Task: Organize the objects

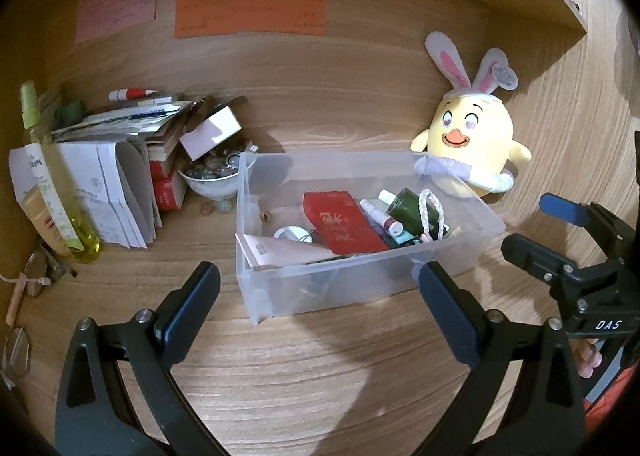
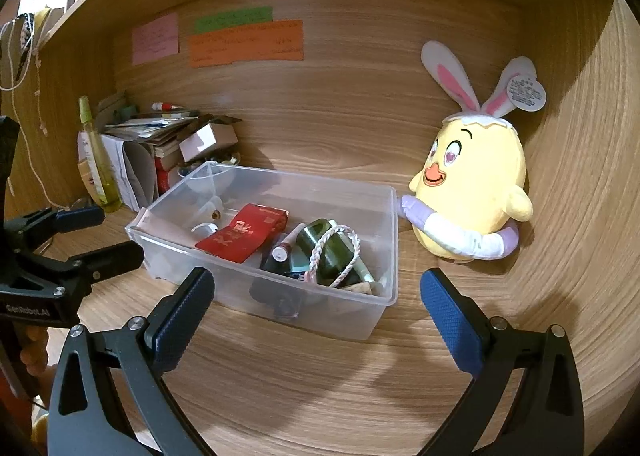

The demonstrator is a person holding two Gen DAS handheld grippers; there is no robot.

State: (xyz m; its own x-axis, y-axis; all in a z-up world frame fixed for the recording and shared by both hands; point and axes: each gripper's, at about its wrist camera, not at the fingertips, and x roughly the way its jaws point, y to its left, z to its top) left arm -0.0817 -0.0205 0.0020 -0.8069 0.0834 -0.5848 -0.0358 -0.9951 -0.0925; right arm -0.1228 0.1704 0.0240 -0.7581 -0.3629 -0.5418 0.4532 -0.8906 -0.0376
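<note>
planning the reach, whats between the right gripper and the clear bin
Only bare wooden shelf. In the right wrist view, nothing sits between the open right gripper and the near wall of the clear bin.

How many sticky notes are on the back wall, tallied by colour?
Pink note: 1
Green note: 1
Orange note: 1
Total: 3
</note>
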